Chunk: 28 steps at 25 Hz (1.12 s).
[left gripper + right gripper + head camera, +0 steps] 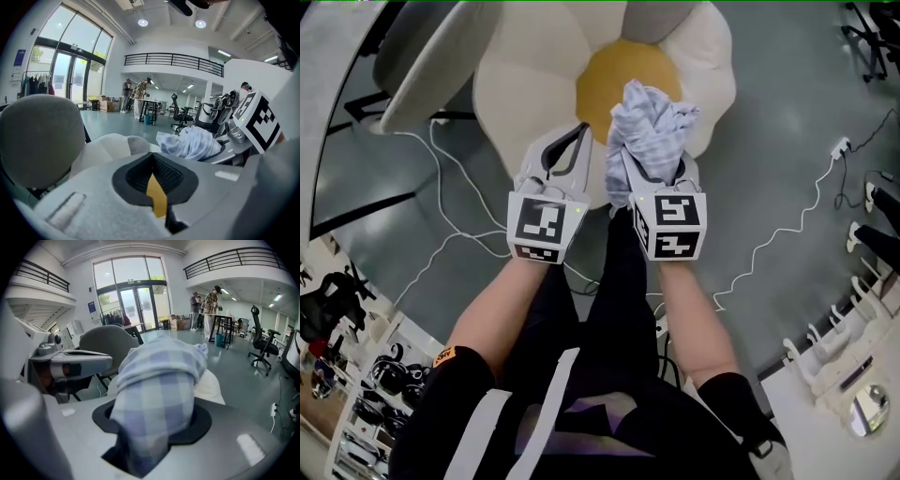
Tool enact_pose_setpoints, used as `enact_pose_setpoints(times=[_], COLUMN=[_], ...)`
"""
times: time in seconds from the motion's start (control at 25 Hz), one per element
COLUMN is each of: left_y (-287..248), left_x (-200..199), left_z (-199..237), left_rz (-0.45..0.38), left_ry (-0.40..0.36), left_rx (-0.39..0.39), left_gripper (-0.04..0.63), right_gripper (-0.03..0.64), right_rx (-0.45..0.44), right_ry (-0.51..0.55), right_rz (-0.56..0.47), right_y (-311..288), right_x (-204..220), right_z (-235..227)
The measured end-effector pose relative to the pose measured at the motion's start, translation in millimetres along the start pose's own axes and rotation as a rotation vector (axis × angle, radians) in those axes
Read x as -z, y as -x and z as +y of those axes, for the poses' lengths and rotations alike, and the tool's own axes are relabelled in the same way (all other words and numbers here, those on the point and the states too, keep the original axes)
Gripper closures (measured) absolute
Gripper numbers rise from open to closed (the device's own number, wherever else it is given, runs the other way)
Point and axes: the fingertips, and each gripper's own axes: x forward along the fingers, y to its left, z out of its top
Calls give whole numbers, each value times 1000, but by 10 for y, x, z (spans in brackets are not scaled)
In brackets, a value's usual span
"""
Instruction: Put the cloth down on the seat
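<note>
Step in hand: lowering the bunched blue-and-white checked cloth (649,127) onto the cream flower-shaped cushion seat (534,66). The right gripper (649,161) is clamped on the cloth, which bulges up out of its jaws and sits at upper centre of the head view, over the right edge of the round yellow centre panel (607,77). The left gripper (574,141) carries nothing, and its jaws appear drawn together at the tips.

Recommended procedure: bring the bundle down onto the yellow panel before parting the jaws; release low, so the fabric does not slide toward a petal edge; withdraw straight back.

Clearances: cream petals surround the panel, giving margin on all sides; the grey padded chair back (431,56) at upper left is well apart; white cables (769,244) lie on the grey floor (787,141), lower right, clear of the approach.
</note>
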Motion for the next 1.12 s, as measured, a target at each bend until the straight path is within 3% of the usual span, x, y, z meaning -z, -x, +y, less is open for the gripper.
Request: enact_pose_setpoints(times=[0.2, 0.76, 1.12], left_y=[-335, -870, -1201], left_x=[424, 976, 1445], left_z=[179, 363, 507], left_rz=[43, 94, 152], left_ry=[22, 48, 63], left_rx=[-21, -79, -77], left_gripper=[597, 597, 597], right_gripper=[370, 365, 362], right_rx=[-5, -37, -53], right_ry=[-25, -13, -10], right_rz=[40, 120, 179], right_y=[-488, -1227, -1723], right_x=[269, 742, 1015], right_z=[-144, -421, -490])
